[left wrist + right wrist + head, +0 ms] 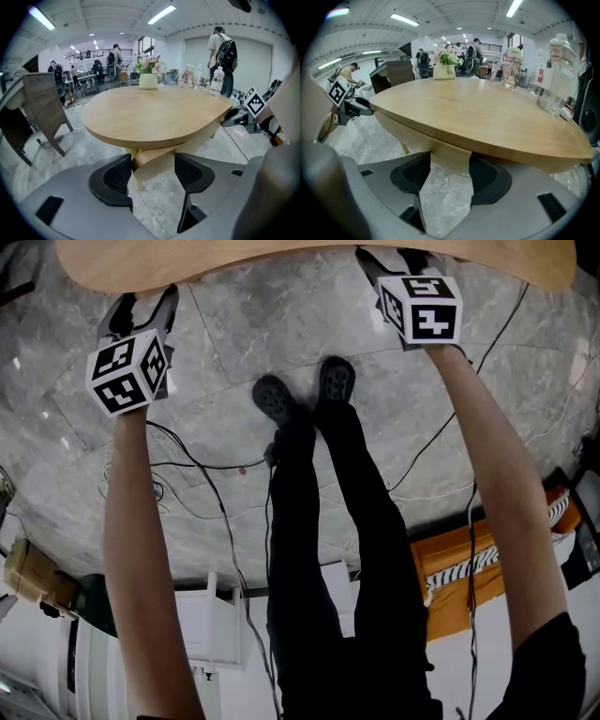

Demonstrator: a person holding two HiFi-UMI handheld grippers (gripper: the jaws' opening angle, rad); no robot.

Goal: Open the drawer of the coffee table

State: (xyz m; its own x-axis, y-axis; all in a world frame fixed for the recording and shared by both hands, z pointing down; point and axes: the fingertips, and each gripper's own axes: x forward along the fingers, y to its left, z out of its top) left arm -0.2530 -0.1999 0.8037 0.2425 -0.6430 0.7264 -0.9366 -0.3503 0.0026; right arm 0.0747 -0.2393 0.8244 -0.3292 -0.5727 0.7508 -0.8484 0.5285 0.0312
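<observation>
The oval light-wood coffee table (309, 263) runs along the top of the head view, and both grippers reach in under its rim. My left gripper (152, 180) stands open. A wooden piece (152, 161) under the table top shows in the gap between its pads and passes behind the right one. My right gripper (450, 180) has its jaws wide apart, with a drawer tab (450, 157) hanging from the table's front band filling the gap. Whether its pads press on the tab I cannot tell. In the head view both sets of fingertips are hidden under the rim.
On the table stand a flower pot (444, 70) and bottles (555, 79). The person's shoes (305, 395) stand on the marble floor between the arms, with cables (197, 465) trailing across it. A wooden chair (44, 110) stands at the left; people stand in the background.
</observation>
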